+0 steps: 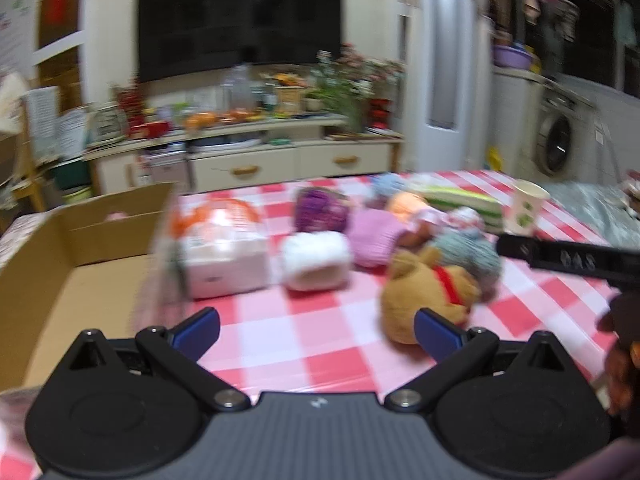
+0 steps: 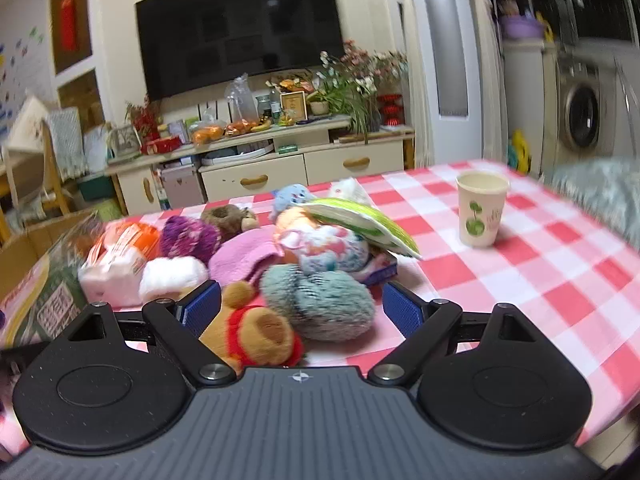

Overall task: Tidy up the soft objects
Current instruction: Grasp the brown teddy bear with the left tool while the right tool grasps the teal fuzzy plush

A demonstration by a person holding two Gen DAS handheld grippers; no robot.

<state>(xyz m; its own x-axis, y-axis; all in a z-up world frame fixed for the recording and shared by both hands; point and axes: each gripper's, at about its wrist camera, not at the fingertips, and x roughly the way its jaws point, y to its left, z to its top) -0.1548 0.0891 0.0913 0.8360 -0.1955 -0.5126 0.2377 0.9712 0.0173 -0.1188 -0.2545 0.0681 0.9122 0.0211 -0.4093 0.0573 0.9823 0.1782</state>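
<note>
My left gripper and right gripper: jaws spread, both empty. Bear lies between my right jaws, touching the grey ball. Toy pile at 12 o'clock on the surface; box at 9 o'clock.

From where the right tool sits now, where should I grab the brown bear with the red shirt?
Take the brown bear across its red-shirted middle, coming straight forward and down with the right tool, whose jaws are open. It lies on its side between the fingers, so the soft torso is the narrowest span. Keep clear of the grey-blue plush pressed against it.
</note>
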